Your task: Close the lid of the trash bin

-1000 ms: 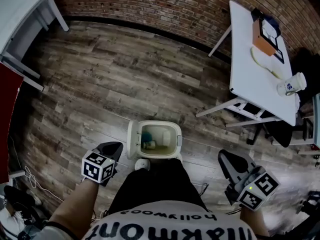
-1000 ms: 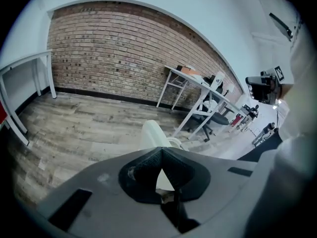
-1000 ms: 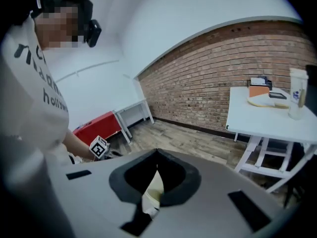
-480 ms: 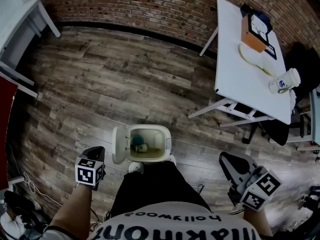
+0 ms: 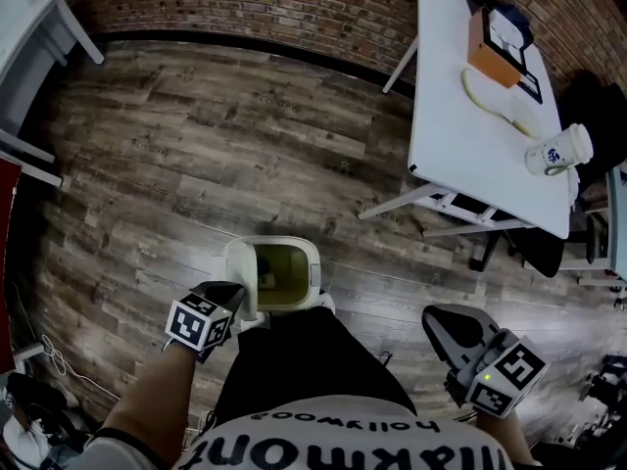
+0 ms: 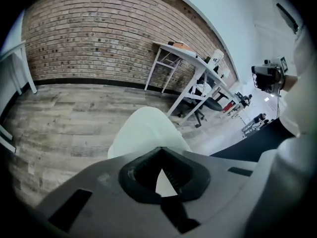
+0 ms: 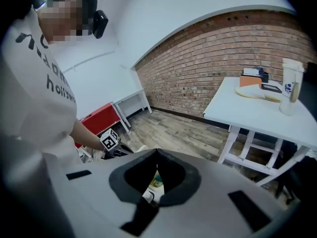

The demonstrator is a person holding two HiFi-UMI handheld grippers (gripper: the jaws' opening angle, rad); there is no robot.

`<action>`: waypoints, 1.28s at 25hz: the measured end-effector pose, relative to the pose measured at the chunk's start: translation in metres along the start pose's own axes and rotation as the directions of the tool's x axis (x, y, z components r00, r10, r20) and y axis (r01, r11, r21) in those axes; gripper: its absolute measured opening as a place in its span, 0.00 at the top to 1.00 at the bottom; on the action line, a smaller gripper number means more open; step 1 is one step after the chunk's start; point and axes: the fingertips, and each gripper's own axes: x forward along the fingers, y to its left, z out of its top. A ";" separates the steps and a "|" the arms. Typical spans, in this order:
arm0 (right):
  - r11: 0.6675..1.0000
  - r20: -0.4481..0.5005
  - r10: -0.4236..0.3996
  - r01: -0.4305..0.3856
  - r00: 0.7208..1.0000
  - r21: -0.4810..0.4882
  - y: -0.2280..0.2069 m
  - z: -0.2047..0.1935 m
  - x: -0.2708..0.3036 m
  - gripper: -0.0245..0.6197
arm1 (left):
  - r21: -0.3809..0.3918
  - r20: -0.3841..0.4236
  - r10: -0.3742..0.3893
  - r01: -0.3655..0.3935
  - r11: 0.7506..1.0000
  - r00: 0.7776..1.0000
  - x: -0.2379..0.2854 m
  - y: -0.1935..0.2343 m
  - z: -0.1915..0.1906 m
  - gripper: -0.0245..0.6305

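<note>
A small white trash bin (image 5: 294, 302) stands on the wood floor just in front of the person's feet, its greenish inside showing. Its white lid (image 5: 240, 267) stands up on the bin's left side, tilted over part of the opening. My left gripper (image 5: 235, 294) is shut, with its tips right by the lid's outer face. In the left gripper view the pale lid (image 6: 143, 130) fills the space straight ahead of the left gripper (image 6: 159, 150). My right gripper (image 5: 436, 316) hangs shut and empty to the right of the bin. The right gripper (image 7: 157, 151) points toward the bin (image 7: 153, 182).
A white table (image 5: 470, 135) at the right carries a mug (image 5: 560, 150) and an orange box (image 5: 490, 42); a black chair (image 5: 549, 253) sits beneath it. A brick wall (image 5: 245, 3) runs along the far side. White desk legs (image 5: 39, 27) stand far left, cables (image 5: 44, 355) lie near left.
My left gripper has moved right and forward up to the lid. The lid has swung from lying open at the left to standing over part of the opening. The right gripper barely moved.
</note>
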 end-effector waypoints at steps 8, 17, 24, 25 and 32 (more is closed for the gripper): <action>1.000 -0.039 0.015 -0.014 0.999 0.022 -0.037 -0.018 -0.004 0.95 | -0.015 -0.043 0.027 -0.027 1.000 0.999 0.047 -0.026 0.007 0.95; 0.998 -0.102 0.025 -0.019 0.995 0.057 -0.083 -0.036 -0.023 0.95 | -0.051 -0.092 0.049 -0.054 0.997 0.995 0.099 -0.039 0.006 0.95; 0.996 -0.114 0.031 -0.021 0.993 0.092 -0.108 -0.057 -0.022 0.95 | -0.169 -0.094 0.066 -0.082 0.982 0.993 0.133 -0.040 -0.004 0.95; 0.995 -0.117 0.035 -0.024 0.992 0.094 -0.108 -0.061 -0.020 0.95 | -0.183 -0.094 0.065 -0.081 0.980 0.994 0.137 -0.040 -0.006 0.95; 0.991 -0.140 0.084 -0.069 0.986 0.112 -0.096 -0.089 -0.002 0.95 | -0.165 -0.108 0.056 -0.074 0.984 0.993 0.163 -0.038 -0.009 0.95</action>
